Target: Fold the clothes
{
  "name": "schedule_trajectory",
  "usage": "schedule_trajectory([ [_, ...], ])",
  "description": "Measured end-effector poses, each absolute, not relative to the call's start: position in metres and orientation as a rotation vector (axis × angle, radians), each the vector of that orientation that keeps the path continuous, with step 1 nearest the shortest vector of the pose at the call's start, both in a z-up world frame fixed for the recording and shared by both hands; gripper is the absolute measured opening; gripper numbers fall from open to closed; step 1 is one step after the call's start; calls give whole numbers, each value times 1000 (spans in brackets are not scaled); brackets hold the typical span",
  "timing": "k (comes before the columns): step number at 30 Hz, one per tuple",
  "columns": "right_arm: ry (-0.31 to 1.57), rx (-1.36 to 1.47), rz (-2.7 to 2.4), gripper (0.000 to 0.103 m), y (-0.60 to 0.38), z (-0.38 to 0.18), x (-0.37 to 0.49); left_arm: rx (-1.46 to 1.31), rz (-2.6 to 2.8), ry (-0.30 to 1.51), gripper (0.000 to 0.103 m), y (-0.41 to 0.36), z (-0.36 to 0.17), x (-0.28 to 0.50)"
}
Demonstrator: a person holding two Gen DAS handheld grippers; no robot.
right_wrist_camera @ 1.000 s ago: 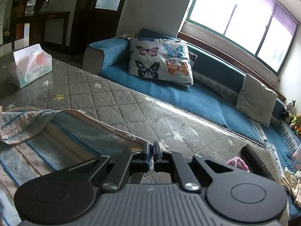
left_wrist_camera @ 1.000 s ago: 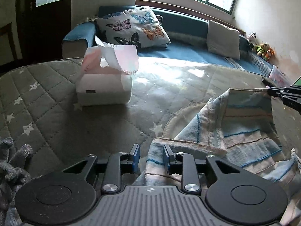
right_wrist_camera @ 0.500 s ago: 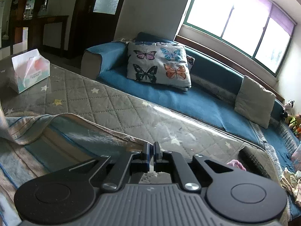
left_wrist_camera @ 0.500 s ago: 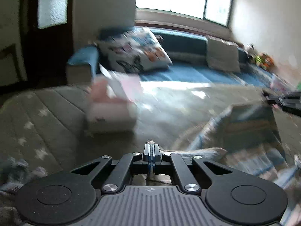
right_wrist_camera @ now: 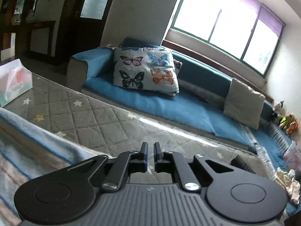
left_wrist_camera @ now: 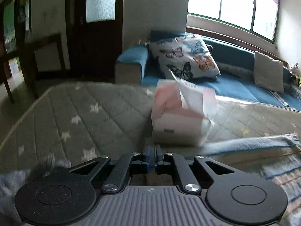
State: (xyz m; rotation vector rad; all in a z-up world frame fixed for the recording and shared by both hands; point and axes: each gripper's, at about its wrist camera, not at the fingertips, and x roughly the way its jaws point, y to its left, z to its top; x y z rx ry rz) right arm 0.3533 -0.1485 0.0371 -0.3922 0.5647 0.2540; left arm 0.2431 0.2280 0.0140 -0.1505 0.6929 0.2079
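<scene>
The blue-and-beige striped garment (left_wrist_camera: 254, 150) lies spread on the quilted star cover (left_wrist_camera: 84, 113), to the right of my left gripper (left_wrist_camera: 152, 150). The left jaws are opening and show a narrow gap with no cloth that I can make out in it; the picture is blurred. In the right wrist view the same garment (right_wrist_camera: 28, 141) lies at the lower left. My right gripper (right_wrist_camera: 149, 151) hovers over bare quilt (right_wrist_camera: 97, 120); its jaws are opening, a slim gap with nothing between them.
A tissue box (left_wrist_camera: 178, 116) stands just beyond the left gripper and shows at the far left (right_wrist_camera: 13, 82) in the right wrist view. A grey fuzzy garment (left_wrist_camera: 11, 184) lies at the lower left. A blue sofa (right_wrist_camera: 169, 103) runs behind the bed. Small clothes (right_wrist_camera: 287, 182) lie at the right.
The left gripper closed by the garment's edge, swung left toward the tissue box, and its jaws have parted a little. The raised fold has dropped flat. The right jaws parted slightly, off the cloth.
</scene>
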Motion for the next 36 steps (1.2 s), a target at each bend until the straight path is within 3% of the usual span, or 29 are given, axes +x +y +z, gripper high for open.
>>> schedule_trajectory([
  [5, 616, -379, 307, 26, -165, 44, 323, -183, 190, 736, 26, 227, 21, 213],
  [11, 685, -363, 333, 45, -196, 44, 268, -215, 185, 762, 28, 216, 26, 159],
  [14, 730, -354, 318, 50, -218, 34, 241, -232, 185, 756, 30, 209, 26, 132],
  [22, 865, -237, 287, 50, -276, 2, 172, -269, 192, 713, 31, 193, 34, 64],
  [28, 857, -160, 271, 45, -296, -3, 141, -268, 185, 703, 31, 180, 37, 28],
  [33, 855, -111, 270, 17, -305, -2, 131, -246, 111, 721, 31, 157, 35, 10],
  [36, 846, -125, 271, 9, -303, -1, 125, -182, 30, 731, 31, 136, 34, 0],
])
